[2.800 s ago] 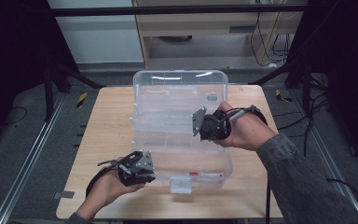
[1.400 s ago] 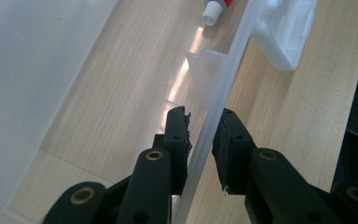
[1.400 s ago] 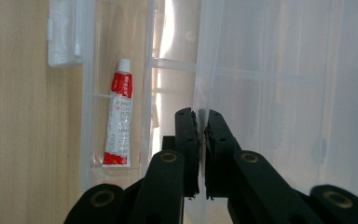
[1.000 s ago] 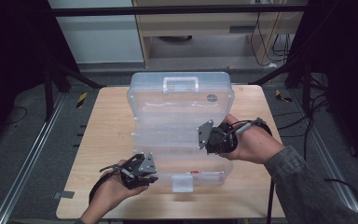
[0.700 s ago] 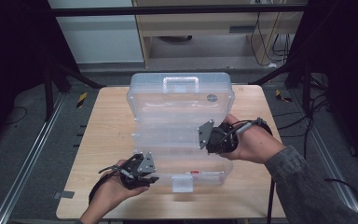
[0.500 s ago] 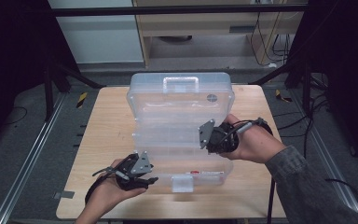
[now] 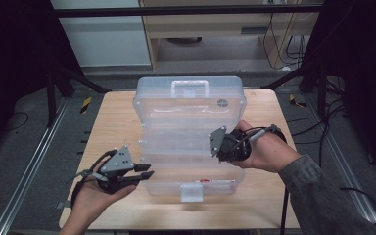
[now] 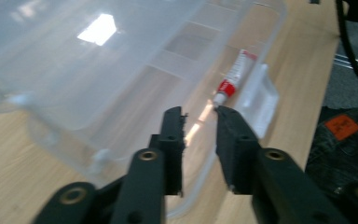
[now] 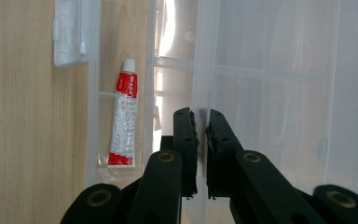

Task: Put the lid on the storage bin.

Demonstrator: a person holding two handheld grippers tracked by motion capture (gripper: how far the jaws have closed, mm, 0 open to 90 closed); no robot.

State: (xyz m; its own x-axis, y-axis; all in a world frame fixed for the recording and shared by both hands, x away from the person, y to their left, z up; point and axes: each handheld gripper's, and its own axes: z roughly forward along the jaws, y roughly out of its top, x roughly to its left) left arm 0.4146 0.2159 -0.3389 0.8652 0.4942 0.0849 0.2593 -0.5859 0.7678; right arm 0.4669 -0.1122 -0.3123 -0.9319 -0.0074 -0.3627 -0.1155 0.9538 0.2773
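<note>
A clear plastic compartment box (image 7: 169, 172) lies open on the wooden table (image 7: 110, 122). Its lid (image 7: 191, 110) leans back, handle at the far side. A red and white tube (image 7: 216, 181) (image 9: 123, 121) (image 8: 235, 77) rests in a front compartment. My right gripper (image 7: 213, 146) (image 9: 200, 116) is shut on the lid's thin right edge (image 9: 201, 70). Just off the box's front left corner, my left gripper (image 7: 147, 171) (image 8: 199, 112) is open, with nothing between its jaws.
The box's white latch tab (image 7: 192, 192) sticks out toward the table's front edge. Bare wood runs along the left and right of the box. Dark frame rails (image 7: 34, 161) and cables (image 7: 333, 122) flank the table on the floor.
The lid has swung from nearly upright to leaning back, carried by my right gripper. My left gripper has drawn back a little from the box's front left corner.
</note>
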